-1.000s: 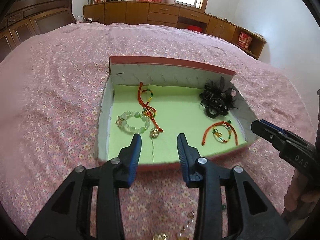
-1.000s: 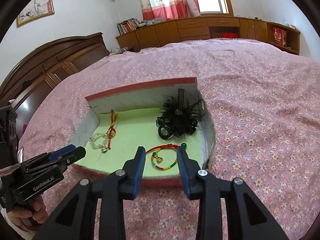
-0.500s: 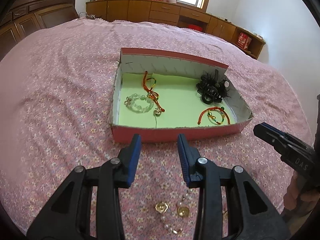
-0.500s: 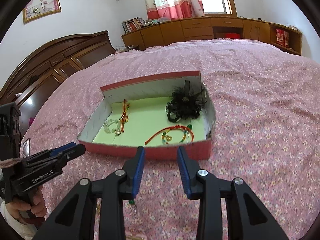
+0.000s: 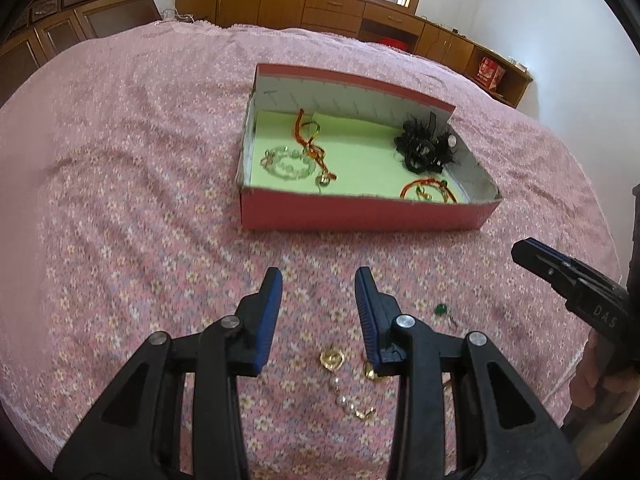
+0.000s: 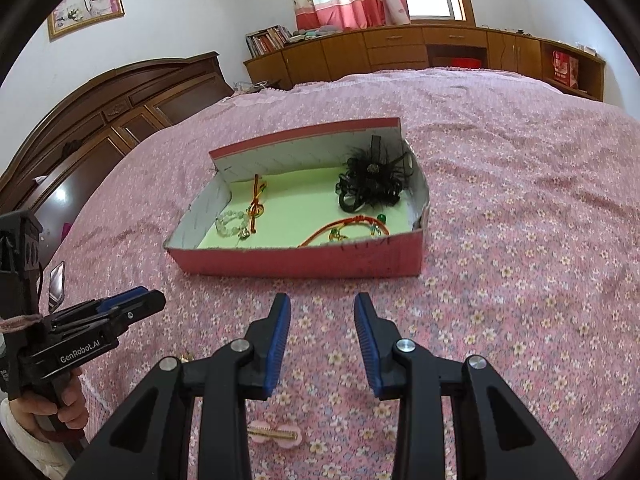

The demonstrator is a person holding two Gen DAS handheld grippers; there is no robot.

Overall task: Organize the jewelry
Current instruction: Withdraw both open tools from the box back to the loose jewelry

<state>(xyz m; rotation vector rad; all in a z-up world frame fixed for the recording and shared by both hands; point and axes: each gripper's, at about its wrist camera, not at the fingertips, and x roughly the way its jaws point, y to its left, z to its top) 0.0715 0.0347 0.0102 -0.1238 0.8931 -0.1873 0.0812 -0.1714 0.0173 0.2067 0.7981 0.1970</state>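
From the left wrist camera we are between pickups, by our reading: the left gripper (image 5: 318,300) hangs over the pink bedspread (image 5: 120,200) with its jaws part-way open and nothing between the blue pads. The red box (image 5: 360,216) sits ahead, well apart from the fingertips, and already holds a bead bracelet (image 5: 286,162), a red cord (image 5: 310,140), a black hair flower (image 5: 426,148) and a second cord bracelet (image 5: 428,190). Loose on the bedspread, low between and under the jaws, lies a gold-and-pearl piece (image 5: 340,376), with a small green bead item (image 5: 441,309) just right of the right finger. We judge the next move calls for dipping down and back onto that gold piece, pads either side of it. The right gripper (image 5: 560,276) shows at the right edge.

Over to the right wrist camera: the right gripper (image 6: 322,334) also stands part-way open, empty, short of the box's near wall. A pink hair clip (image 6: 274,435) lies below the jaws, close in between the finger arms. It looks like this gripper's likely target, and reaching it calls for tilting down. The left gripper (image 6: 116,312) shows at the left, gripped by a hand (image 6: 52,404).
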